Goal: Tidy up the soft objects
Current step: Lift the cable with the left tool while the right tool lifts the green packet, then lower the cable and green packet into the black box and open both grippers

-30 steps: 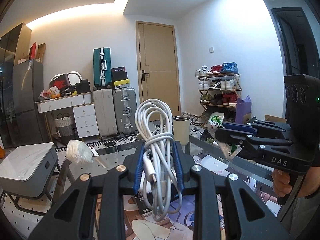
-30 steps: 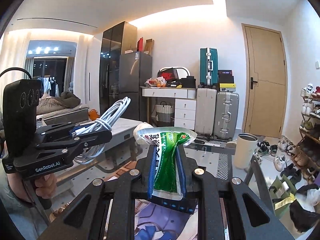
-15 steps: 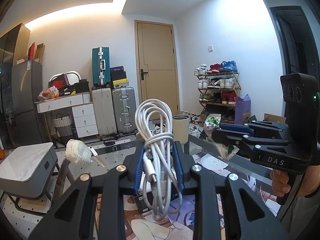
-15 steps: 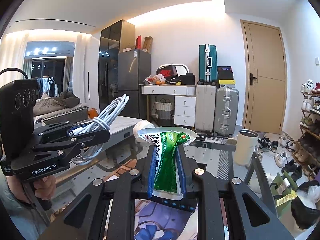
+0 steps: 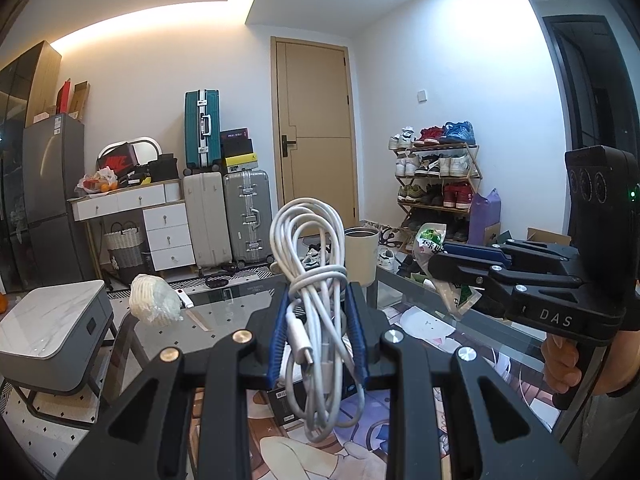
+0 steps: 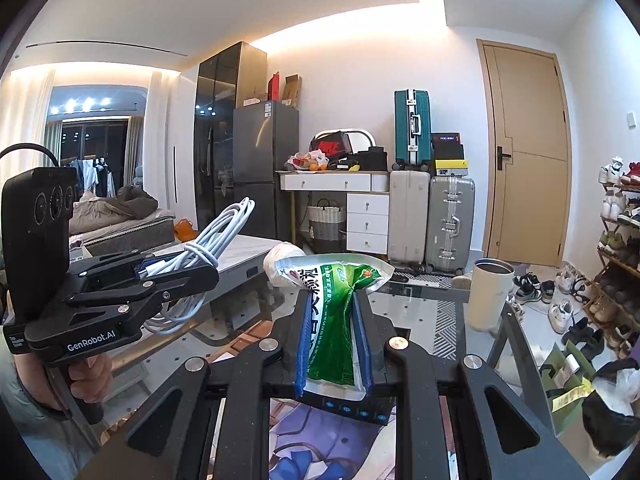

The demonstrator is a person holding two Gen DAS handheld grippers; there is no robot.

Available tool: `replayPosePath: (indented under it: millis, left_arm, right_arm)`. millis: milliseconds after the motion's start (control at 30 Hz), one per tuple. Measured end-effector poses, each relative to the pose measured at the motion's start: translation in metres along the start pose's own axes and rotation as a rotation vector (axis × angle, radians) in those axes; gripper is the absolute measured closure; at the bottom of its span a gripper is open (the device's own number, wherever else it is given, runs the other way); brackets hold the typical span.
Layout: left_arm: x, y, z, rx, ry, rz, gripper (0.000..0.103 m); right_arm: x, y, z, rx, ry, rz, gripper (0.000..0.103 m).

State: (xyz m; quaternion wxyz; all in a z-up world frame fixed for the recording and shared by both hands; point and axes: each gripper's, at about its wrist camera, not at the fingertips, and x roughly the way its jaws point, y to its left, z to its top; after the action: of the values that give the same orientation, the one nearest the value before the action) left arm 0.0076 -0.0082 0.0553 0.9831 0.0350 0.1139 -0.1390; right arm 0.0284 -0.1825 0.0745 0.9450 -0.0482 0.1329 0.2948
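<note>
My left gripper [image 5: 318,320] is shut on a coiled white cable [image 5: 310,248] and holds it upright above the glass table [image 5: 424,300]. The cable's loops hang below the blue pads. My right gripper [image 6: 334,320] is shut on a green and white plastic bag [image 6: 334,308], also held in the air above the table. In the left wrist view the right gripper [image 5: 452,260] is at the right with the bag [image 5: 430,242]. In the right wrist view the left gripper [image 6: 192,270] is at the left with the cable [image 6: 218,236]. A white crumpled soft bundle [image 5: 154,300] lies on the table's far left corner.
A cream cup [image 5: 360,254] stands at the table's far edge. A dark box [image 5: 286,402] lies on the table under the left gripper. A grey side table [image 5: 48,336] is to the left. Suitcases [image 5: 244,216], drawers and a shoe rack [image 5: 434,184] line the back walls.
Both grippers have kept their hold. The views have shifted slightly, with the right gripper a little lower in the left wrist view.
</note>
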Motion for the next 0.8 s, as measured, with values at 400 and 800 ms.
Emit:
replayPosePath:
  millis: [400, 800]
  left_arm:
    - [0.007, 0.009, 0.006, -0.021, -0.016, 0.003, 0.077]
    - [0.047, 0.034, 0.013, -0.083, -0.015, 0.029, 0.077]
  right_arm:
    - [0.01, 0.004, 0.014, 0.021, -0.007, -0.01, 0.084]
    - [0.062, -0.004, 0.042, 0.083, -0.012, -0.053, 0.084]
